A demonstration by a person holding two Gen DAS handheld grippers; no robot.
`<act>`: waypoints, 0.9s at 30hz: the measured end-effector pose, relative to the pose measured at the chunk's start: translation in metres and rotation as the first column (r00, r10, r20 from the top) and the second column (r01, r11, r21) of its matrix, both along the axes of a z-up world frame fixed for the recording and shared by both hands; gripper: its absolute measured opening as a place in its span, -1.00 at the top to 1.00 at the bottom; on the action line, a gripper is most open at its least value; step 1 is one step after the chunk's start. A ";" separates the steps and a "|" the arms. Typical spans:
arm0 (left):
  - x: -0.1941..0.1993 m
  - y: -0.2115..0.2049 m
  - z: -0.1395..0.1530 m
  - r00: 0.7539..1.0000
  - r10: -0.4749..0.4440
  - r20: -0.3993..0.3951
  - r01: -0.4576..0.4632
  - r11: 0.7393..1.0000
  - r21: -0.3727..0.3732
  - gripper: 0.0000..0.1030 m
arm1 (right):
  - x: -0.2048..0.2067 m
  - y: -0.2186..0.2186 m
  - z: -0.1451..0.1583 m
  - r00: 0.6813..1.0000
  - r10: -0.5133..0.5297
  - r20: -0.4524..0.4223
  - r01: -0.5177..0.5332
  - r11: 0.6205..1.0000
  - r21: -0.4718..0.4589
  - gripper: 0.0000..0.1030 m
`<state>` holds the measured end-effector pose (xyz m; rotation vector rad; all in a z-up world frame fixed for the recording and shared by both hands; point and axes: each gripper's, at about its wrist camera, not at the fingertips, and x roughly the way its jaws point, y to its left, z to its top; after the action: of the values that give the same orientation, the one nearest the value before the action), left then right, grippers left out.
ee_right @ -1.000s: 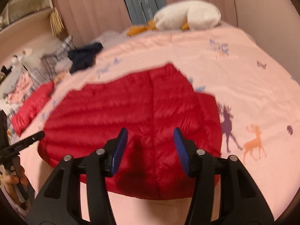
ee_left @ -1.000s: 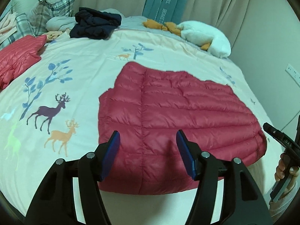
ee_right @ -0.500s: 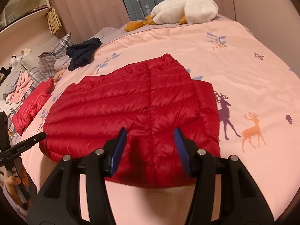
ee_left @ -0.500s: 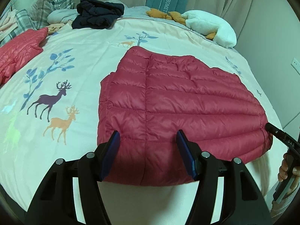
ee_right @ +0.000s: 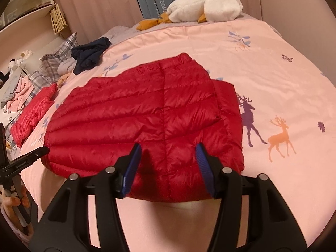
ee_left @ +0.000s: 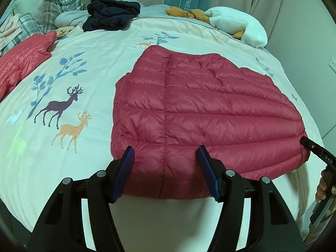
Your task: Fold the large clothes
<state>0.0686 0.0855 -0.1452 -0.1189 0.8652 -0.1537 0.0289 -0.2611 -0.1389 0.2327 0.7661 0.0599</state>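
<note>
Nearest, the left gripper and right gripper hover with jaws wide and empty over the near hem of a red puffer jacket, which lies flat on the bed. The slick, puffy fabric may slip from a shallow pinch. Farther off, a second red jacket and dark clothes wait.

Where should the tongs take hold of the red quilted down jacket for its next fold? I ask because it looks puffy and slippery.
Probably the near hem of the red quilted down jacket, one corner per tongs, coming in low from the bed's near edge. That hem lies flat and closest, and the left tongs and right tongs already straddle it, open.
</note>
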 end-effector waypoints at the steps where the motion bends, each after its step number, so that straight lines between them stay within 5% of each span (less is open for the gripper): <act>1: -0.002 0.001 0.001 1.000 0.005 0.003 -0.005 1.000 0.002 -0.22 | -0.002 -0.001 0.001 1.000 -0.002 0.004 0.002 1.000 0.000 -0.07; 27: -0.011 -0.001 -0.011 1.000 0.011 -0.008 -0.010 0.998 0.066 -0.27 | -0.004 0.010 -0.018 0.999 0.007 -0.039 -0.009 0.999 -0.050 -0.13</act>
<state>0.0579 0.0842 -0.1566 -0.0625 0.8767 -0.1150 0.0245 -0.2513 -0.1570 0.1833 0.8063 0.0433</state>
